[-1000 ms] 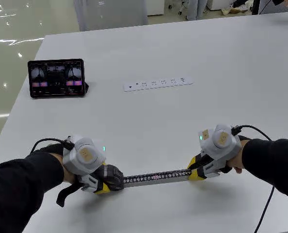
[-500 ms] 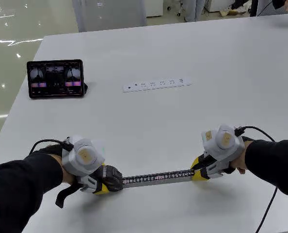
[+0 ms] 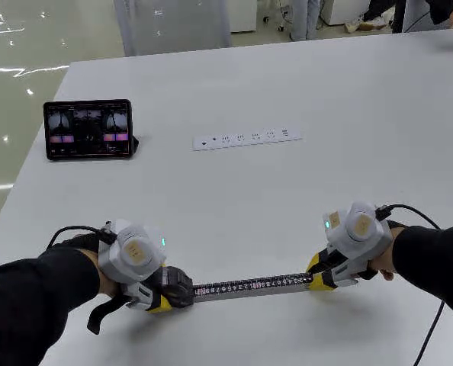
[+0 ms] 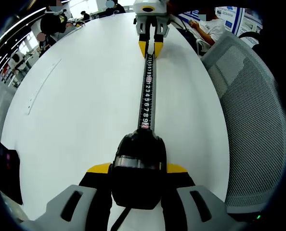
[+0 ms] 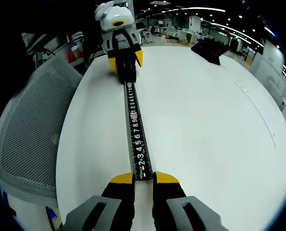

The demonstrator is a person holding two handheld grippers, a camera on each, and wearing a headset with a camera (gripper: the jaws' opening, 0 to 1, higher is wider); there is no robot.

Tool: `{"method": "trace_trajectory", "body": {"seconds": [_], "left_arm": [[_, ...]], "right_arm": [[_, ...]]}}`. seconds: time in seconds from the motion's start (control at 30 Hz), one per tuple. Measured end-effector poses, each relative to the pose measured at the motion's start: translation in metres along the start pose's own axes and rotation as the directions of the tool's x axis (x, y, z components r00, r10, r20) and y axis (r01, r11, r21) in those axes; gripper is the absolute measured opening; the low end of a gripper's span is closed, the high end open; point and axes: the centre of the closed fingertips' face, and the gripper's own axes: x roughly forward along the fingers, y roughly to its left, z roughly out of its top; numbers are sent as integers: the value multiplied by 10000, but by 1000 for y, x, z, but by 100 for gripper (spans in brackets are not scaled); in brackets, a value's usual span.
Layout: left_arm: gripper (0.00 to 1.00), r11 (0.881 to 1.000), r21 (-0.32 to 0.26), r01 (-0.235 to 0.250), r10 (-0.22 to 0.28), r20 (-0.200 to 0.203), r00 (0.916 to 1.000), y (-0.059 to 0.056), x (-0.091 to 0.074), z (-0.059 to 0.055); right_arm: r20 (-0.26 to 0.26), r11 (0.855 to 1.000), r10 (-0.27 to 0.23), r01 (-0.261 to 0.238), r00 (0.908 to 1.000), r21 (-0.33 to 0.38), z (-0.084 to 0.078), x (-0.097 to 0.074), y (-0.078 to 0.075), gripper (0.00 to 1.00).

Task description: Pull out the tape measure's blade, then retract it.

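A black tape measure case (image 3: pixel 175 286) (image 4: pixel 139 163) lies low on the white table near its front edge, with my left gripper (image 3: pixel 164 293) (image 4: pixel 138 169) shut on it. Its blade (image 3: pixel 251 286) (image 4: pixel 147 91) (image 5: pixel 135 137), printed with numbers, runs flat across the table from the case to my right gripper (image 3: pixel 319 276) (image 5: pixel 143 178). That gripper is shut on the blade's free end. The two grippers face each other, each showing at the far end of the blade in the other's view.
A tablet (image 3: pixel 88 129) with a lit screen stands at the table's back left. A white power strip (image 3: pixel 247 138) lies flat in the middle. A black cable (image 3: pixel 432 320) trails off the right arm. A grey mesh chair (image 4: pixel 258 120) (image 5: pixel 27 134) sits beside the table.
My right gripper has moved to the right with the blade's end, so more blade shows between the grippers. The left gripper and the case have stayed nearly in place.
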Motion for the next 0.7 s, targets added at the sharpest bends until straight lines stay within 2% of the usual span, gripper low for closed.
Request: {"method": "trace_trajectory", "body": {"seconds": [0.7], "left_arm": [[34, 10000, 47, -78, 79, -71, 9999, 0, 0, 0]], "right_arm": [[-167, 9998, -96, 98, 9998, 154, -15, -9, -3, 10]]}}
